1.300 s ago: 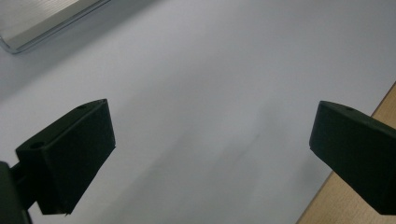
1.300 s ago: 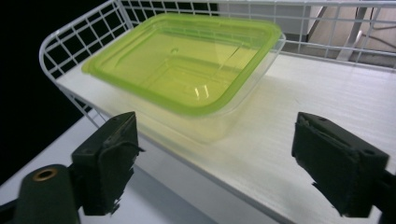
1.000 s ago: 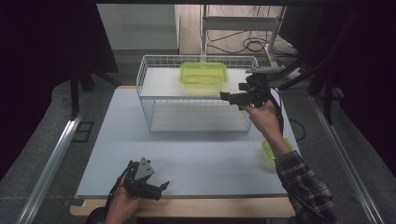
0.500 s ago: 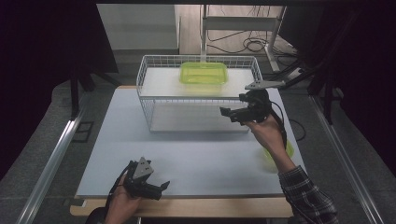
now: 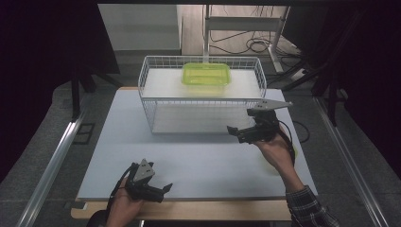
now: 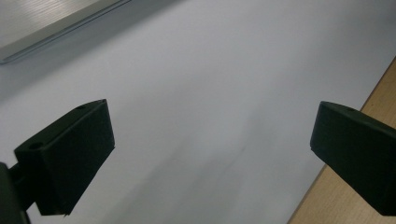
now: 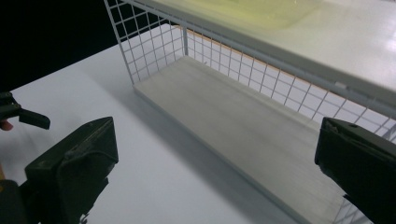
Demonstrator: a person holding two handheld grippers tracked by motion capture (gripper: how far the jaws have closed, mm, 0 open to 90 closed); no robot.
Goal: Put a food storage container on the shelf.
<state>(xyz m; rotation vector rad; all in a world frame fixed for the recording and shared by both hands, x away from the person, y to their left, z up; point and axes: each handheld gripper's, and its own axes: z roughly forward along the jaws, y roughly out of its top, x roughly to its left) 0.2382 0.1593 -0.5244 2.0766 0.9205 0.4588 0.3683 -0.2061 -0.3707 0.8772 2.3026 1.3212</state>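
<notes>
Right gripper (image 5: 236, 134): jaws spread wide and have just been opening. Nothing is between them. In the right gripper view they frame bare bench and the rack's lower shelf (image 7: 243, 121), which is empty.

Left gripper (image 5: 164, 191): jaws also released and empty, with only white bench (image 6: 196, 93) between them. It is parked low at the near edge, well apart from the work.

The right gripper hovers just in front of the rack's (image 5: 146, 80) right end. It is near the wire but not touching it.

The green box (image 5: 206, 75) sits on the rack's top shelf, about mid-width, flat and level, inside the wire rim. It is well apart from both grippers. From the right gripper view its underside edge (image 7: 252, 9) shows at the top of the frame, resting on the shelf board.

Judgement: the placing looks done. The box is stowed up top and I have let go of it.

A pale yellow-green thing (image 5: 268, 165) lies on the bench under my right hand, mostly hidden. I cannot tell what it is, perhaps a lid or a second piece. If it belongs to the job, picking it up is what remains. Otherwise only pulling clear is left.
</notes>
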